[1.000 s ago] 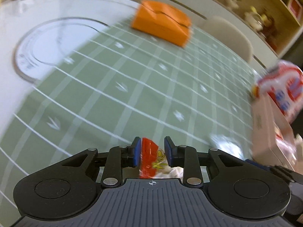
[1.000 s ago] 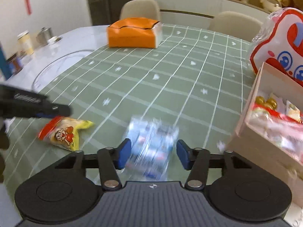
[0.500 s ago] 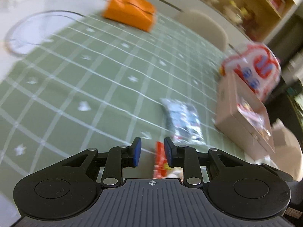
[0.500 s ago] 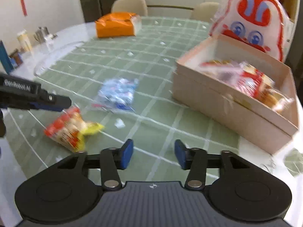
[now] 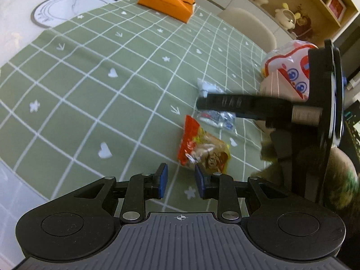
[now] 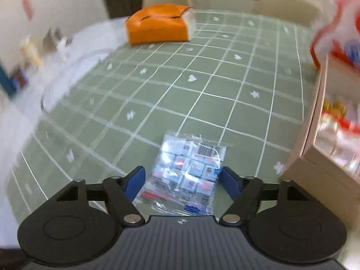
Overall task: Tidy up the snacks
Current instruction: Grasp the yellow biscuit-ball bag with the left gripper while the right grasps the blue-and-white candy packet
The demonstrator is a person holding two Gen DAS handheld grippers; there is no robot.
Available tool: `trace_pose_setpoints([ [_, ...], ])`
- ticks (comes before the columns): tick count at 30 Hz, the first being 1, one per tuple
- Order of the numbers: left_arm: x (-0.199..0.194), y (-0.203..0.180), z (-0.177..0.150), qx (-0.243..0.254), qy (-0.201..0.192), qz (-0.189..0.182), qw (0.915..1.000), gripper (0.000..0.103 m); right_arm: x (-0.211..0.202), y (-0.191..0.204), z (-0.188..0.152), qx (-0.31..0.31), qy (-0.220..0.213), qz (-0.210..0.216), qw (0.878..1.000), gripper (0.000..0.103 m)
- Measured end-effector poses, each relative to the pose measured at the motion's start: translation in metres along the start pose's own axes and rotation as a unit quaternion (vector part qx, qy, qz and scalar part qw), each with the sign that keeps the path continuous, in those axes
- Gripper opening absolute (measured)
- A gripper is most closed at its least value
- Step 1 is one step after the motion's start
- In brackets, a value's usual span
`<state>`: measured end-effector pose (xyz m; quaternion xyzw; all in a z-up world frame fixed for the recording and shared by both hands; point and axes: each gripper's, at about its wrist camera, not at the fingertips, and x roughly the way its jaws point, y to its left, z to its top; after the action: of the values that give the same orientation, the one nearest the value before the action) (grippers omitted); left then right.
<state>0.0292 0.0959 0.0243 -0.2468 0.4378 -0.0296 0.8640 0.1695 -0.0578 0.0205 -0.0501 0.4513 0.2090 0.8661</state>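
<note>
A red and yellow snack bag (image 5: 202, 146) lies on the green checked tablecloth (image 5: 90, 78), just ahead and right of my left gripper (image 5: 178, 181), which is open and empty. A clear packet of blue and white sweets (image 6: 187, 172) lies flat between the open fingers of my right gripper (image 6: 182, 180); it also shows in the left wrist view (image 5: 217, 115), partly hidden by the right gripper's finger (image 5: 236, 103). A beige snack box (image 6: 321, 157) holding wrapped snacks stands at the right.
An orange tissue box (image 5: 167, 0) sits at the far side of the cloth. A red and white rabbit-face bag (image 5: 290, 67) stands behind the beige box. A round glass turntable (image 5: 67, 6) lies on the white table at far left. Chairs stand beyond the table.
My left gripper has let go of the red and yellow bag, which now lies on the cloth. My right gripper has swung back down over the clear packet.
</note>
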Motion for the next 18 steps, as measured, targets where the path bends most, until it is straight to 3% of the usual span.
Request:
trace_pose_setpoints([
  [3,-0.001,-0.002,-0.009,-0.014,-0.008,-0.002,0.9999,0.03,-0.016,0.007,-0.024,-0.058,-0.016,-0.017,0.998,0.064],
  [12,0.013,-0.029,-0.01,0.014,-0.026,0.021,0.9993,0.031,-0.087,-0.031,-0.106,-0.028,-0.016,0.005,0.999,0.061],
  [16,0.014,-0.042,-0.005,0.011,-0.058,0.048,0.9971,0.031,-0.105,-0.05,-0.132,-0.001,-0.042,-0.049,0.998,0.061],
  [18,0.011,-0.049,-0.003,0.013,-0.077,0.043,0.996,0.031,-0.109,-0.058,-0.142,0.005,-0.061,-0.078,0.995,0.061],
])
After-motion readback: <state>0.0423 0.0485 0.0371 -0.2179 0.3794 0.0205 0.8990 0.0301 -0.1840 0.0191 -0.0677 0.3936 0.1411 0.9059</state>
